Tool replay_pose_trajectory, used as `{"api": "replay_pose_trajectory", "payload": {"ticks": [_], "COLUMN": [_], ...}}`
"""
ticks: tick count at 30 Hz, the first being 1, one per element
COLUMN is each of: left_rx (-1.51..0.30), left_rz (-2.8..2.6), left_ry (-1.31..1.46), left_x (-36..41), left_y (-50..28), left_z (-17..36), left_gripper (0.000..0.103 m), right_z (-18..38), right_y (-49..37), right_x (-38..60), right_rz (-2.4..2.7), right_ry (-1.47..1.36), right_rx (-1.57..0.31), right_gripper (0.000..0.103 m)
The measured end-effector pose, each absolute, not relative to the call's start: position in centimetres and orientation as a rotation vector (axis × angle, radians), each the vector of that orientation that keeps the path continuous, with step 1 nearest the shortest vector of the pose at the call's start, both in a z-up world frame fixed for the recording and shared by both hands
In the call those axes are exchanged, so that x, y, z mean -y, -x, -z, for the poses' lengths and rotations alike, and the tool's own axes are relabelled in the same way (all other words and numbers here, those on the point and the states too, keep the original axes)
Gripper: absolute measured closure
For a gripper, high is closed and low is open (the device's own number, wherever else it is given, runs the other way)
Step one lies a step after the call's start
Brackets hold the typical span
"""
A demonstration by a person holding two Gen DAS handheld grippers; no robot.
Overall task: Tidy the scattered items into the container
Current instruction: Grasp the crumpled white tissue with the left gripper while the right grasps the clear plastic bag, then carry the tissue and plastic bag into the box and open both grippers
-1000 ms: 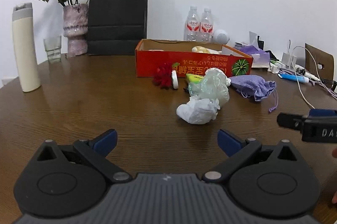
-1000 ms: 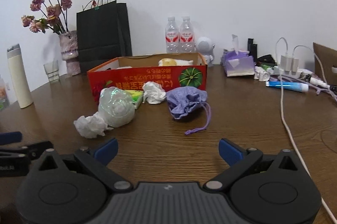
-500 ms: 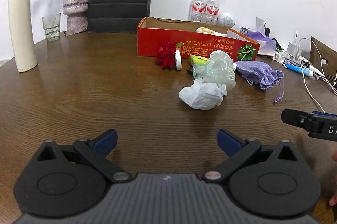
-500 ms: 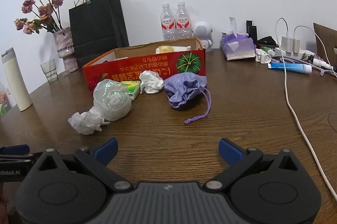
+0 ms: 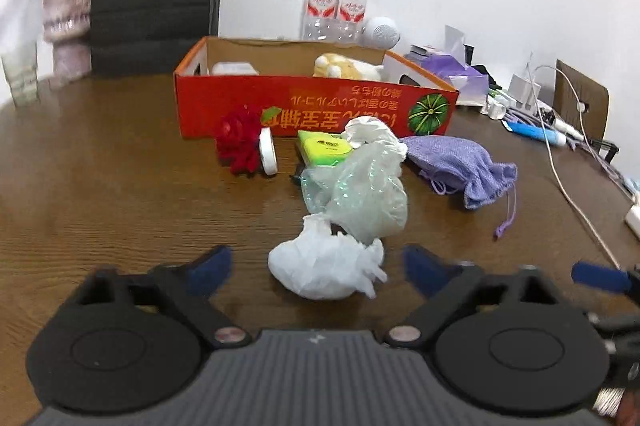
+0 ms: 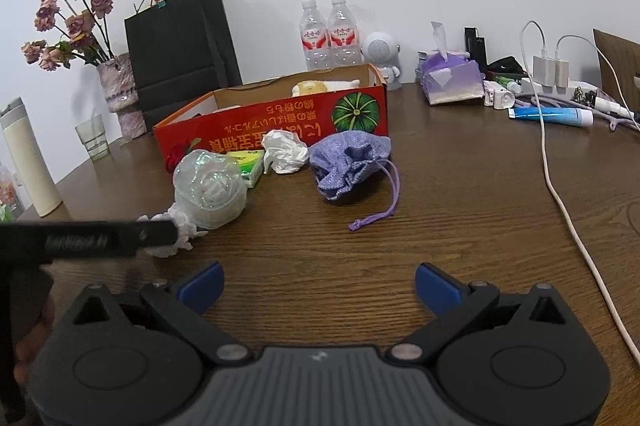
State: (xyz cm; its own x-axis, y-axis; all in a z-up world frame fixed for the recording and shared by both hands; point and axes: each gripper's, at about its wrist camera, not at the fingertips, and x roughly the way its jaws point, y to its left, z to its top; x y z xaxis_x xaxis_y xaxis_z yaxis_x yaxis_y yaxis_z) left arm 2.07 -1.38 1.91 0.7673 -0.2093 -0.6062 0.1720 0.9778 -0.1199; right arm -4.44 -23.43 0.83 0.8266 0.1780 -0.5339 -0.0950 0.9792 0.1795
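On a dark wooden worktop (image 5: 100,186), my left gripper (image 5: 316,262) sits low with a crumpled white tissue wad (image 5: 324,266) lying between its blue-padded fingers (image 5: 210,268); its jaws have just been closing in, but the pads stand clear of the paper on both sides, so nothing is gripped. Just behind the wad, touching it, is a bunched clear plastic bag (image 5: 360,190). Behind that lie a green packet (image 5: 324,148), a second white tissue (image 5: 370,130), a red fabric flower (image 5: 240,142) with a small white lid (image 5: 268,150) against it, and a purple drawstring pouch (image 5: 460,162) off to the right. All are scattered just in front of the red cardboard box (image 5: 312,110), which stands open at the far side with a few things already inside. My right gripper (image 6: 318,286) hovers over bare wood near the pouch's cord, its jaws spread wide and holding nothing. Two water bottles (image 6: 328,34) and a black paper bag (image 6: 180,54) stand by the wall.
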Motion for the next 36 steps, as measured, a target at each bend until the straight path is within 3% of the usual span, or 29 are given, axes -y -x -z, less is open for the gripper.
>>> {"api": "replay_pose_trajectory", "payload": {"ticks": [1,2,13,18,22,23,27,36], "left_rx": [-0.688,-0.711,-0.63,-0.62,-0.601,-0.598,-0.586,-0.533], "left_rz": [0.196,0.189,0.155,0.059,0.011,0.002,-0.026,0.027], "left_ry": [0.062,0.072,0.122,0.155,0.166,0.168,0.134,0.054], "left_x": [1.3,1.1,-1.7,-4.0,-5.2,-5.4,-5.6,-2.0], "left_y": [-2.6,-3.0,0.4,2.3,3.4,3.7,4.4,6.6], "left_z": [-1.7,-1.5,-2.9,-3.7,-4.3,-4.4,-4.6,-5.0], "left_gripper": [0.049,0.053,0.062,0.063,0.063,0.063,0.064,0.064], "right_z": [-0.8,-0.8,-3.0,-3.6,-2.7,-2.4,-2.3,-4.4], "right_y": [4.4,4.3,0.5,-4.5,-7.9,-8.3,-7.1,1.0], "right_x": [23.4,23.4,19.1,14.2,12.5,12.5,13.3,18.7], "right_rz": [-0.138,-0.132,-0.267,-0.354,-0.278,-0.277,-0.276,-0.189], "right_ry": [-0.148,-0.148,-0.089,-0.007,0.008,-0.007,-0.021,-0.03], "right_rx": [-0.586,-0.59,-0.614,-0.649,-0.731,-0.753,-0.763,-0.652], "right_gripper": [0.001,0.001,0.002,0.011,0.034,0.049,0.063,0.065]}}
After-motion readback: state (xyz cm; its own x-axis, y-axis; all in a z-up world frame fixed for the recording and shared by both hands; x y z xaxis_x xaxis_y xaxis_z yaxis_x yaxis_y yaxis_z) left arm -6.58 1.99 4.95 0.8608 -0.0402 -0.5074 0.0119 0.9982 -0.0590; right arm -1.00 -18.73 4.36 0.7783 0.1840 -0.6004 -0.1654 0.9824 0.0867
